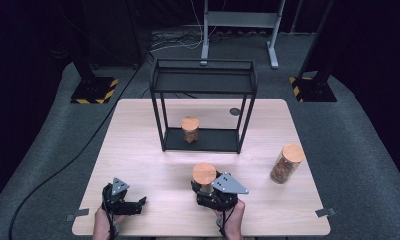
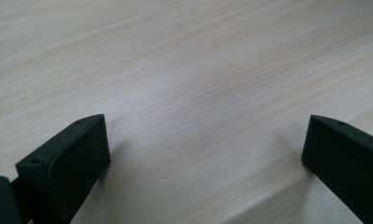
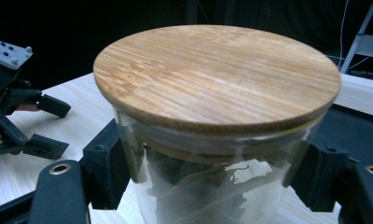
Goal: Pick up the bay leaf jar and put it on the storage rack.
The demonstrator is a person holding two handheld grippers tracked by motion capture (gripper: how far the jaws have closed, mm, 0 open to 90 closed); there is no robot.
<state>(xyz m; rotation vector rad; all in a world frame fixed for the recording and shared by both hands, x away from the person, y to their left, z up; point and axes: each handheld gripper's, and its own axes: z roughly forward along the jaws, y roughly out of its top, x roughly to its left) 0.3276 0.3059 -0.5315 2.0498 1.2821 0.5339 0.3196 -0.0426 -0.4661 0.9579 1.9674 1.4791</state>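
A glass jar [image 1: 204,176] with a round wooden lid is grasped by the right gripper [image 1: 214,192] at the near middle of the wooden table [image 1: 138,160]. In the right gripper view the two black jaws are pressed against the glass wall of this jar [image 3: 212,186] from both sides, just under the lid, and dried brownish contents are seen inside the glass. The jar is kept upright, and whether its base touches the table cannot be told. The left gripper [image 1: 130,204] is seen near the front left edge of the table, well apart from the held jar, and it is released: in the left gripper view its jaws are spread wide, and between them bare table [image 2: 198,93] is seen. The same gripper is seen also at the left of the right gripper view [image 3: 51,126], with its fingers parted. A black metal rack [image 1: 203,82] with two levels is placed at the far middle of the table. On its lower shelf a second jar [image 1: 190,130] with a wooden lid is standing upright. A third jar [image 1: 286,163] with a wooden lid is placed on the table near the right edge, well apart from the rack and from the right gripper. Around the table a grey carpet [image 1: 368,150] is seen.
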